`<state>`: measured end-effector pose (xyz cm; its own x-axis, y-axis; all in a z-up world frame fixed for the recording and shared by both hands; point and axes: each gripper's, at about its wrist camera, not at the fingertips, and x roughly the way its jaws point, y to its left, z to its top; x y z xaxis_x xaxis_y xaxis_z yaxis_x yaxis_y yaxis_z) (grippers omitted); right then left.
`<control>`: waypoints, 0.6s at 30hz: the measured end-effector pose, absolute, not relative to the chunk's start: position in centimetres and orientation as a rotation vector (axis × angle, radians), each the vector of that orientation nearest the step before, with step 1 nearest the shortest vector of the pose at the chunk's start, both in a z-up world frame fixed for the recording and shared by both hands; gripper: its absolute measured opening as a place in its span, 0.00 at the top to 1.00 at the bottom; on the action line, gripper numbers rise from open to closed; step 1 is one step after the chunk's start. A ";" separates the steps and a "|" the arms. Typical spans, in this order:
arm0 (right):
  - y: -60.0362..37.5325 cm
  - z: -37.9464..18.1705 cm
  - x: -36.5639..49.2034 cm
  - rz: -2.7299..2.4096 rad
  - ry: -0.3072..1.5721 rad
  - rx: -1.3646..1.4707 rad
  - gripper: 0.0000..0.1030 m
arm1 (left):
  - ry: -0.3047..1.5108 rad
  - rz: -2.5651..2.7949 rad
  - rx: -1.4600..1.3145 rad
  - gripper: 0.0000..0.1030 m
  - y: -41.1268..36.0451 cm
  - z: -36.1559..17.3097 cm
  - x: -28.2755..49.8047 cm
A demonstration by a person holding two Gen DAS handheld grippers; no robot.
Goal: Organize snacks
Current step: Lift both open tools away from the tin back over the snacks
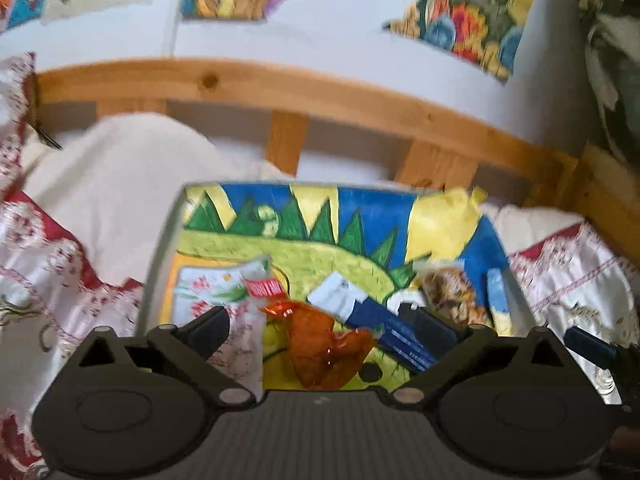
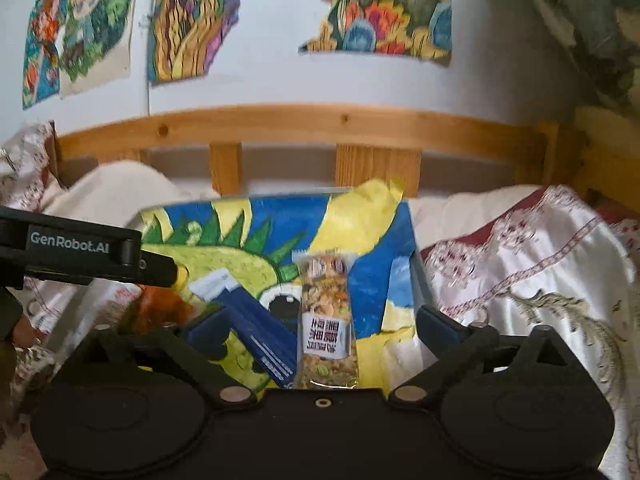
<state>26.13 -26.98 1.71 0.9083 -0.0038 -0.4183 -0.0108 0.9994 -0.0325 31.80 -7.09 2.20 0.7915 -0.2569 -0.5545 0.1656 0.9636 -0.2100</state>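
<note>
Several snacks lie on a painted board [image 1: 360, 216] on the bed. In the left wrist view they are a white floral packet [image 1: 212, 292], an orange wrapper [image 1: 320, 344], a blue-and-white bar [image 1: 376, 320] and a nut bar [image 1: 452, 292]. My left gripper [image 1: 324, 332] is open just above the orange wrapper. In the right wrist view my right gripper [image 2: 320, 328] is open over the nut bar [image 2: 328, 320], with the blue-and-white bar [image 2: 256, 328] next to its left finger. The left gripper's body [image 2: 80, 252] shows at the left there.
The board [image 2: 376, 280] rests on a white and red patterned bedspread [image 2: 520, 264]. A cream pillow [image 1: 120, 184] lies at the back left. A wooden headboard rail [image 2: 320, 124] runs behind, and paintings hang on the wall [image 2: 272, 48].
</note>
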 end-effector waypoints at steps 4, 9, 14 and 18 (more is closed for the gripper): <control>-26.6 3.2 24.0 0.012 0.388 -0.028 0.01 | 0.541 -0.209 -0.168 0.01 -6.2 3.8 29.5; -26.0 5.0 21.2 0.027 0.334 -0.029 0.01 | 0.464 -0.204 -0.145 0.01 -5.5 5.7 26.3; -25.5 6.3 18.0 0.034 0.301 -0.027 0.01 | 0.396 -0.159 -0.100 0.01 -4.8 6.8 22.6; -25.1 7.1 15.2 -0.001 0.258 -0.047 0.01 | 0.370 -0.126 -0.099 0.01 -3.7 7.2 20.0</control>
<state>15.18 -25.11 7.12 0.9668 -0.0073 -0.2553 -0.0049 0.9989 -0.0468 20.00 -3.69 7.18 0.9246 -0.1403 -0.3540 0.1040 0.9874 -0.1196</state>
